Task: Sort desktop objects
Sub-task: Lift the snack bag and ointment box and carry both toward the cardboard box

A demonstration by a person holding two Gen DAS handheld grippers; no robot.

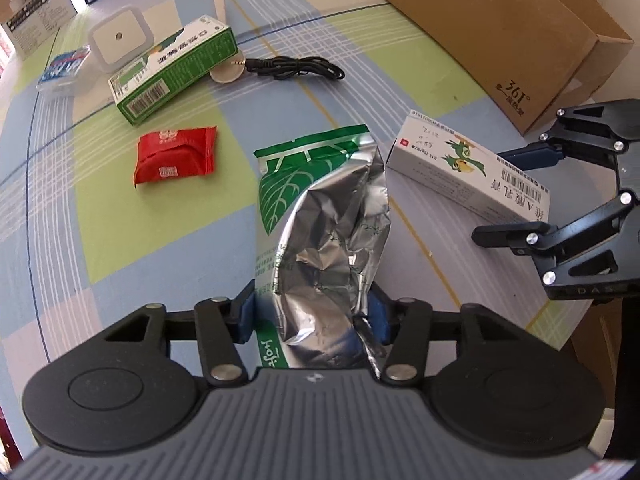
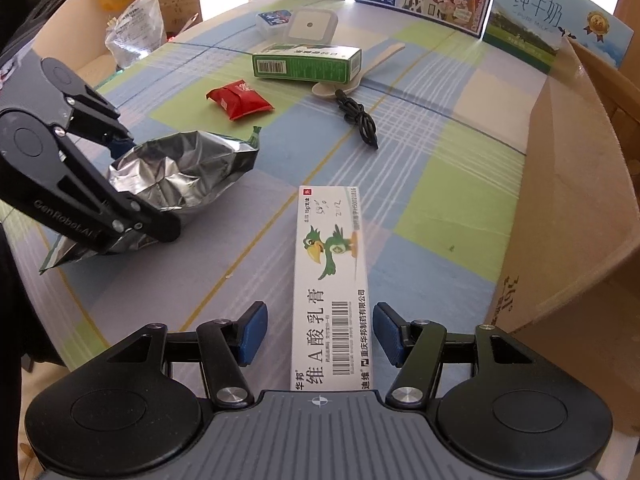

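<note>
Left gripper (image 1: pixel 314 316): closed down onto the crumpled foil pouch (image 1: pixel 324 216), blue pads (image 1: pixel 249 314) pressing its lower sides; in the right wrist view the pouch sags open between the fingers, its far end resting on or just above the cloth — which of the two cannot be told.
Right gripper (image 2: pixel 320 332): fingers spread wide, one blue pad either side of the white ointment carton (image 2: pixel 330 280), neither pad touching it.
Ointment carton: lies flat on the checked tablecloth (image 2: pixel 440 208), long axis in line with the fingers, near end running under the gripper body.
Destination: judged to be the open cardboard box (image 2: pixel 580 200) standing just right of the carton.
Step in hand: judged a grasp of the carton while the left gripper holds the pouch.
Doing it well: keep the carton centred between the pads, close evenly on its long side walls — a skewed pinch would likely twist it on the cloth. Squeeze lightly; thin card dents.
Pouch handling: foil is slack and open, so lift it gently and keep its mouth upward in case anything is inside.
Remaining items: green-and-white carton (image 1: pixel 172 70), red sachet (image 1: pixel 176 154), black audio cable (image 1: pixel 296 66), white square device (image 1: pixel 120 36) and a pale spoon (image 2: pixel 360 68) lie well apart farther back.
</note>
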